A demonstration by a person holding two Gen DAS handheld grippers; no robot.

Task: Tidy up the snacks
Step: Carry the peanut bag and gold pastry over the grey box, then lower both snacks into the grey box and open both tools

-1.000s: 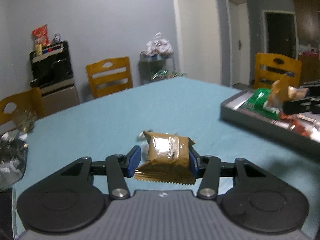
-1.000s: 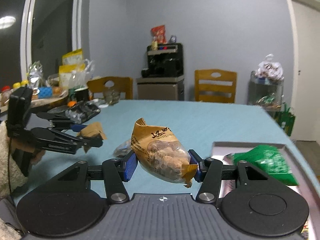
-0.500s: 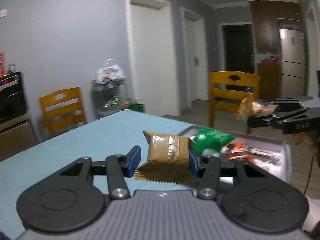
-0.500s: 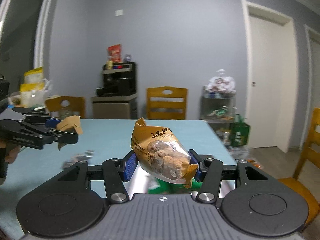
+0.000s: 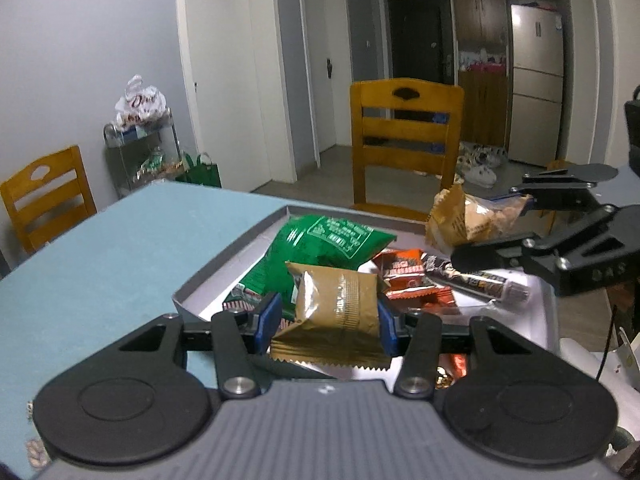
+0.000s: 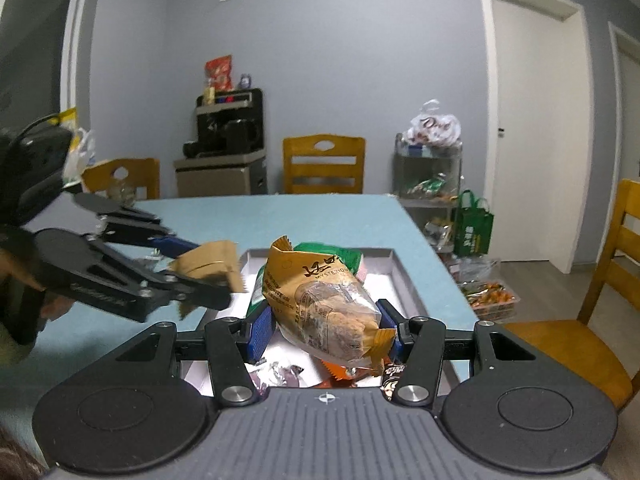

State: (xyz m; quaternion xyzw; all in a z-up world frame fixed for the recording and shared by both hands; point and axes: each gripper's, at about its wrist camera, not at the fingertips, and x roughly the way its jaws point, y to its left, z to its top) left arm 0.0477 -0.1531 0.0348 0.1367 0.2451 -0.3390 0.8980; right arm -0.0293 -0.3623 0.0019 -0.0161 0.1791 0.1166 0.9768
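Left gripper (image 5: 328,322) jaws part-closed, blue pads clamping a flat golden-brown foil snack packet (image 5: 338,308), held above the near corner of the grey rectangular tray (image 5: 224,268) on the teal tabletop (image 5: 100,260). Right gripper (image 6: 326,326) likewise pinches an orange-and-clear bag of biscuits (image 6: 324,300) over the same tray. Green foil bag (image 5: 320,248), red-orange wrappers (image 5: 404,270) and dark tube-shaped bar (image 5: 476,280) lie inside the tray.

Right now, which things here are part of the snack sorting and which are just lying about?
Job:
left gripper holding gold packet
right gripper holding clear-window cookie bag
tray
green bag

Lying about:
wooden chair
fridge
wire rack
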